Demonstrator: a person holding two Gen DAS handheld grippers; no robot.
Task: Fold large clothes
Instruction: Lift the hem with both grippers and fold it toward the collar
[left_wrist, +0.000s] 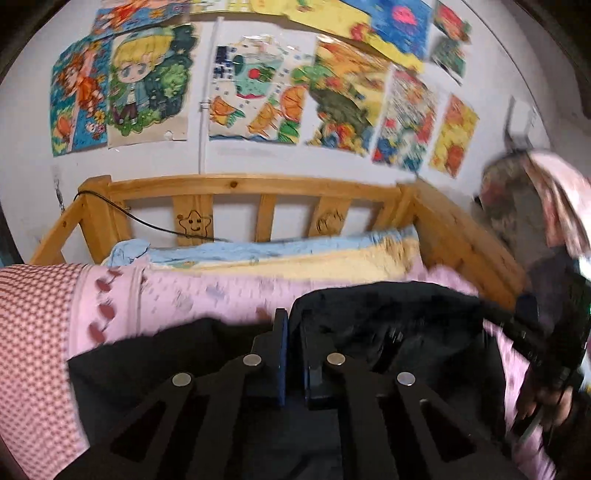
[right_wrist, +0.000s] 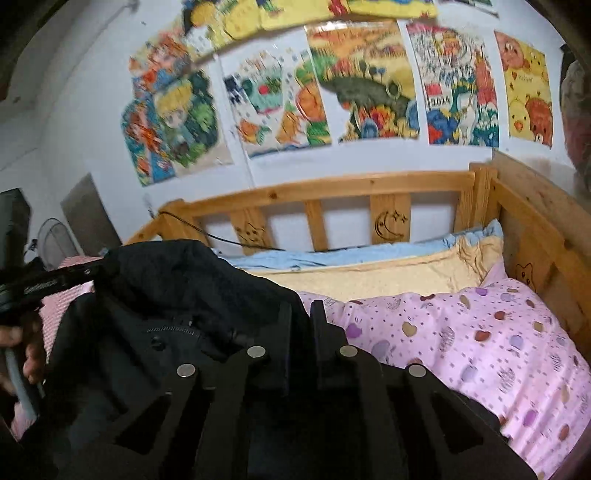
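A large black jacket (left_wrist: 388, 317) with a zipper and snaps lies over the pink bedding; it also shows in the right wrist view (right_wrist: 159, 317). My left gripper (left_wrist: 293, 321) is shut on an edge of the jacket, held above the bed. My right gripper (right_wrist: 301, 314) is shut on another edge of the jacket, black fabric pinched between its narrow jaws. Each gripper appears at the edge of the other's view: the right one (left_wrist: 546, 332) and the left one (right_wrist: 40, 286).
A pink heart-print quilt (right_wrist: 480, 343) covers the bed, with yellow and blue pillows (right_wrist: 369, 273) behind. A wooden bed rail (left_wrist: 258, 188) runs along the back and right side. Coloured drawings (left_wrist: 251, 85) cover the wall. A pink checked cloth (left_wrist: 33, 332) lies at left.
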